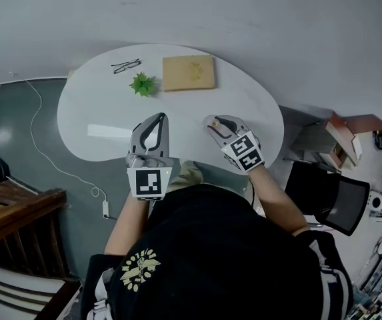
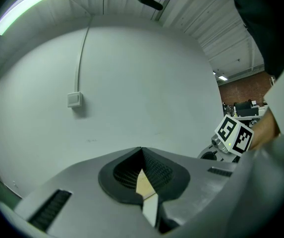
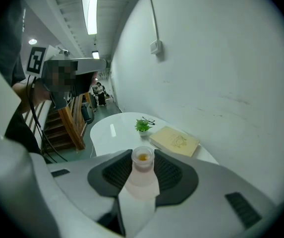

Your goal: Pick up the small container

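The small container [image 3: 142, 175] is a translucent little jar with something orange at its top. It sits pinched between the dark pads of my right gripper [image 3: 142, 155], which is shut on it. In the head view the right gripper [image 1: 215, 123] is held over the near edge of the white table [image 1: 97, 105]. My left gripper [image 1: 162, 117] hovers beside it to the left, its jaws meeting at the tips with nothing between them. The left gripper view looks up at the wall, past the touching tips of the left gripper [image 2: 142, 150].
A tan book [image 1: 189, 73], a small green plant [image 1: 143, 84] and a pair of glasses [image 1: 125, 65] lie at the table's far side. A black chair [image 1: 327, 195] stands on the right, wooden stairs [image 1: 11, 212] on the left. A white cable runs across the floor.
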{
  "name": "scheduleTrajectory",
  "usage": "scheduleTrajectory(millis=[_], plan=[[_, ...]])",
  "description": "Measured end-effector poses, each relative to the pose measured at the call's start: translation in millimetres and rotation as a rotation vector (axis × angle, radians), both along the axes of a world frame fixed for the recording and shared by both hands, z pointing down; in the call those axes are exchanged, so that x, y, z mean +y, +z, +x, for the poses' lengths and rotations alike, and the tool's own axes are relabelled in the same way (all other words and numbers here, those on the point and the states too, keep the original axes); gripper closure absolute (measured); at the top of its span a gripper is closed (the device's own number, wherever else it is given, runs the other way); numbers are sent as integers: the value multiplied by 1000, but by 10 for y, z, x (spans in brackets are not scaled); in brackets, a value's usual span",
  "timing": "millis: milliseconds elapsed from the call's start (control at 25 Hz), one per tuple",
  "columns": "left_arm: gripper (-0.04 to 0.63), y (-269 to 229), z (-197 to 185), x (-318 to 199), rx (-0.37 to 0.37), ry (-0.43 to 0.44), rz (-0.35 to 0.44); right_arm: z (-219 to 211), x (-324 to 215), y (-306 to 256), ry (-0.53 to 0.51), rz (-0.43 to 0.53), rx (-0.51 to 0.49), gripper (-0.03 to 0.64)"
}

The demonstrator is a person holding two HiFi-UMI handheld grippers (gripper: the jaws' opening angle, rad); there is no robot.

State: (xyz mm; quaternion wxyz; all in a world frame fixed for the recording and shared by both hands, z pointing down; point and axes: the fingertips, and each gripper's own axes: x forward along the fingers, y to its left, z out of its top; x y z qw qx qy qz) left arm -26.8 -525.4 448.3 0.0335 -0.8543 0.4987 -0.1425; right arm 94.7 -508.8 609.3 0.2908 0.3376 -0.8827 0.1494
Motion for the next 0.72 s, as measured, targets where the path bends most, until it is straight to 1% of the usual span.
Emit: scheduleTrajectory(millis=[200,320,400,640,720], plan=[[577,-80,110,-12,-8,32,11,9,-36,-428,-7,41,-29,463],[577,-153,167,-20,11,43,24,29,-35,-674,-11,67,-38,463],[577,-182,190,-12,4,49,18,39,-36,-834,-16,84,-43,463],[577,-278,203,59,-3,64,25,42,-4,-1210,-21,111,-56,463],[577,-321,174,70,7,66,49,18,10,-1279,-22,115,-58,463]])
